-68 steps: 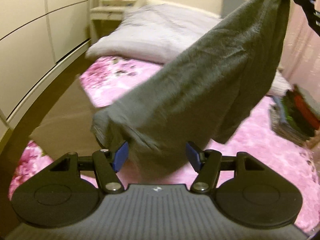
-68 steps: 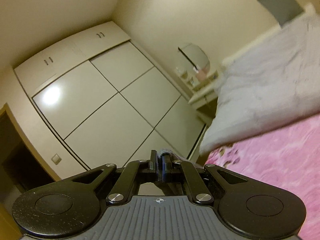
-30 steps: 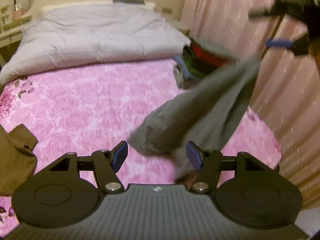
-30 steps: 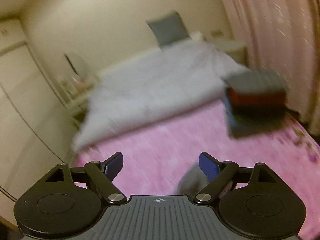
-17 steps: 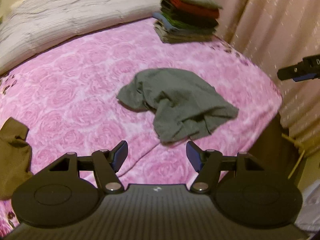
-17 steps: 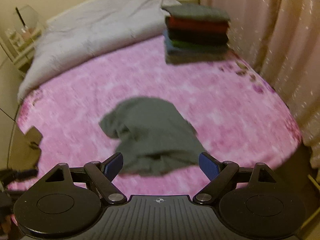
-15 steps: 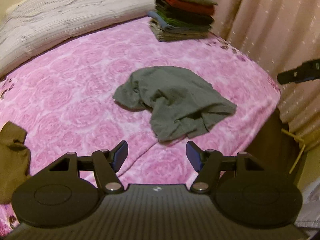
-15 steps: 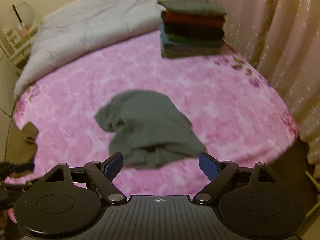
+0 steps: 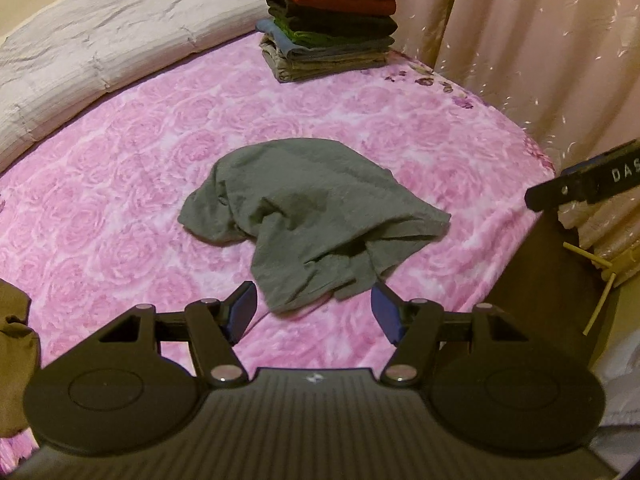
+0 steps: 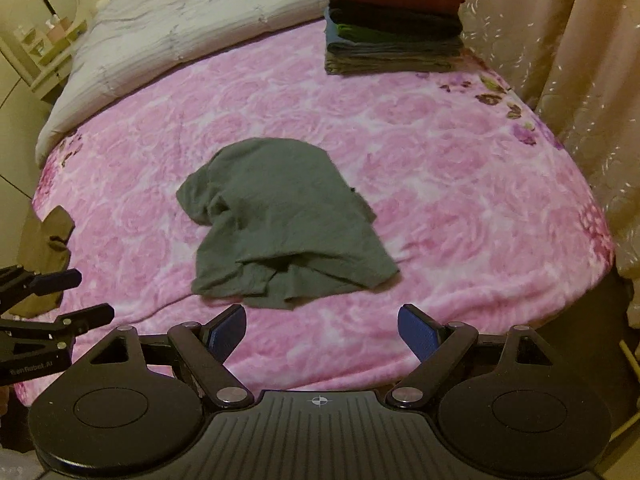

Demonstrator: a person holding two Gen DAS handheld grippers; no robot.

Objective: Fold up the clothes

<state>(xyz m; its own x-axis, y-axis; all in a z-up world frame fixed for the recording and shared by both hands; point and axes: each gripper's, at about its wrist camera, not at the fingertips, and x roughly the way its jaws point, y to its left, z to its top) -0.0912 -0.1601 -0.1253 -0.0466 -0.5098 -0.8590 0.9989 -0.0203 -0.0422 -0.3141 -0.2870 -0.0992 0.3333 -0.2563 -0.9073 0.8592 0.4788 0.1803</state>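
While both my left fingers point(image 9: 313, 309) and right fingers point(image 10: 323, 328) hang spread and empty, the shirt point(image 9: 306, 216) lies bunched mid-bed point(image 9: 120, 152). Risk: layers overlap, so one pinch may catch two and fold it crooked.

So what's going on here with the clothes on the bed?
A person is folding laundry with a handheld tool in each hand. A grey shirt lies crumpled on the pink blanket, untouched. The left tool and right tool both hover open at its near edge. A stack of folded clothes sits at the far side.
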